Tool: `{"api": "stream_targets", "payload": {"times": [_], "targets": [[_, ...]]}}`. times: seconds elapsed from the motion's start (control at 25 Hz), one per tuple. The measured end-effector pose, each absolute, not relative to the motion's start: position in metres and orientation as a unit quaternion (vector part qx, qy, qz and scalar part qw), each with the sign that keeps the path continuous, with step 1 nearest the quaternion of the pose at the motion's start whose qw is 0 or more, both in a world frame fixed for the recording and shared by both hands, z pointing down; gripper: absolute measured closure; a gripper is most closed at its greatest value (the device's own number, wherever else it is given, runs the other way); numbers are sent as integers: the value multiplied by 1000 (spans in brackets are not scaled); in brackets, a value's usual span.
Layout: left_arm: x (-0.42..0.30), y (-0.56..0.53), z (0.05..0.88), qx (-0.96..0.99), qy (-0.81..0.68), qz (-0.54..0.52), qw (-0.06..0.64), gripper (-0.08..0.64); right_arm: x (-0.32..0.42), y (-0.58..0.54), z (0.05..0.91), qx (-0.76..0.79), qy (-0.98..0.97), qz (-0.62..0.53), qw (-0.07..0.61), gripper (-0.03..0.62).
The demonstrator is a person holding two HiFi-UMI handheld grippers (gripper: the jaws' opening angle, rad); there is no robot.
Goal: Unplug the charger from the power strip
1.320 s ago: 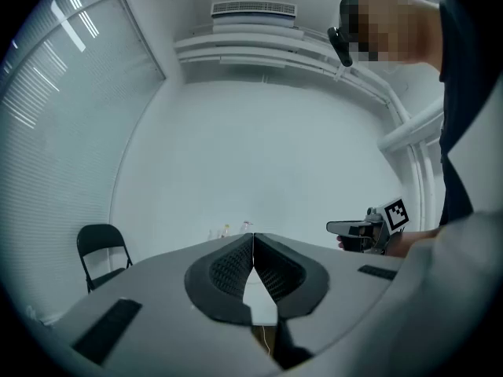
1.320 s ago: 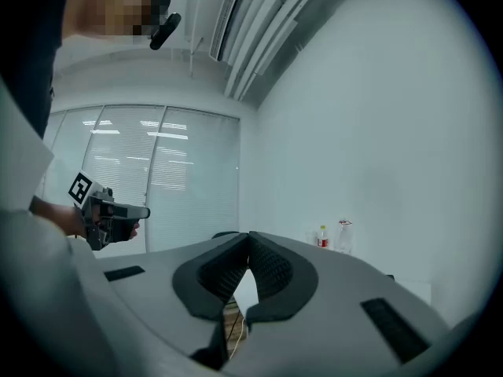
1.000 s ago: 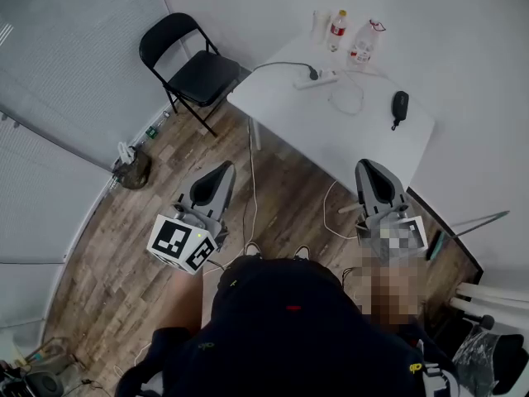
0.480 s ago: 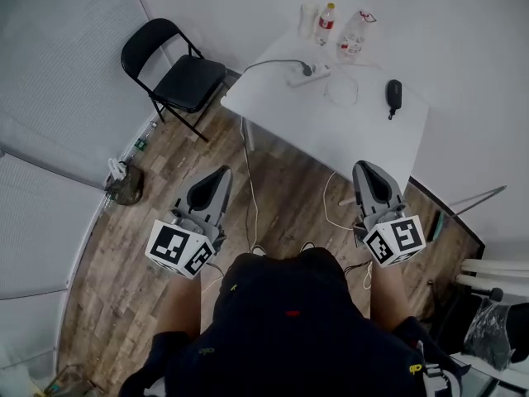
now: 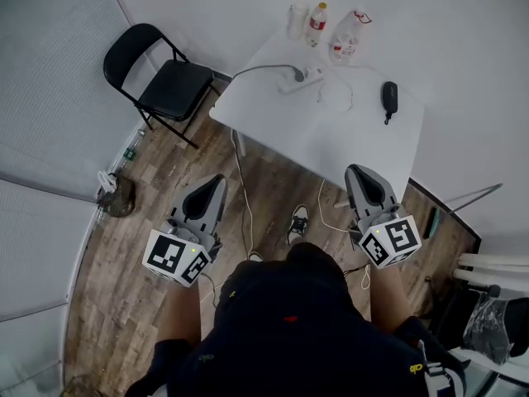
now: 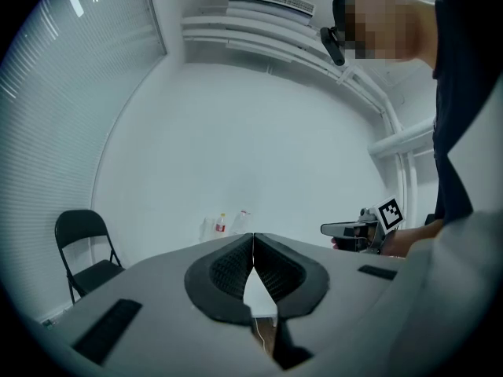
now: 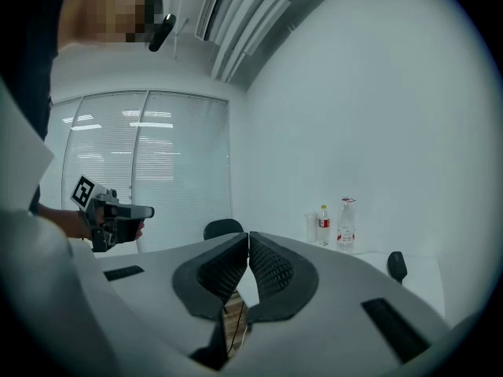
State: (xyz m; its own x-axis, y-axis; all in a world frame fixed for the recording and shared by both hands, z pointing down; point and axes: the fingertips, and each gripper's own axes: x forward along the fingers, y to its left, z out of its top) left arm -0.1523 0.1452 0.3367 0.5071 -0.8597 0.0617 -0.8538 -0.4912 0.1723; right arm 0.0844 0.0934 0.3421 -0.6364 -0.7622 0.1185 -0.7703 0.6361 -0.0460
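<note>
A white power strip lies at the far left edge of the white table. A dark charger plug sits in it, with a grey cable arching off to the left. A thin white cable loops beside it. Both grippers hang over the wooden floor, well short of the table. My left gripper is shut with nothing in it; its tips meet in the left gripper view. My right gripper is likewise shut and empty.
Two bottles and a cup stand at the table's far end by the wall. A black mouse-like object lies at the table's right. A black folding chair stands left of the table. Cables trail across the floor under the table.
Both grippers have sunk a little in the head view. The table and chair have shifted up and left in the picture, and a shoe has come into view on the floor.
</note>
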Motion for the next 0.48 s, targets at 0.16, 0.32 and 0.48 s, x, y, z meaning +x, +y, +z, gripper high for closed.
{"api": "stream_targets", "payload": {"times": [0.16, 0.32, 0.48], "targets": [[-145, 103, 342, 856, -508, -9, 95, 537, 89, 43, 350, 413, -908, 54, 41, 569], [-124, 54, 334, 854, -513, -2, 92, 537, 102, -15, 345, 401, -914, 55, 25, 569], [-96, 3, 333, 846, -524, 2, 99, 537, 126, -69, 346, 386, -920, 61, 20, 568]]}}
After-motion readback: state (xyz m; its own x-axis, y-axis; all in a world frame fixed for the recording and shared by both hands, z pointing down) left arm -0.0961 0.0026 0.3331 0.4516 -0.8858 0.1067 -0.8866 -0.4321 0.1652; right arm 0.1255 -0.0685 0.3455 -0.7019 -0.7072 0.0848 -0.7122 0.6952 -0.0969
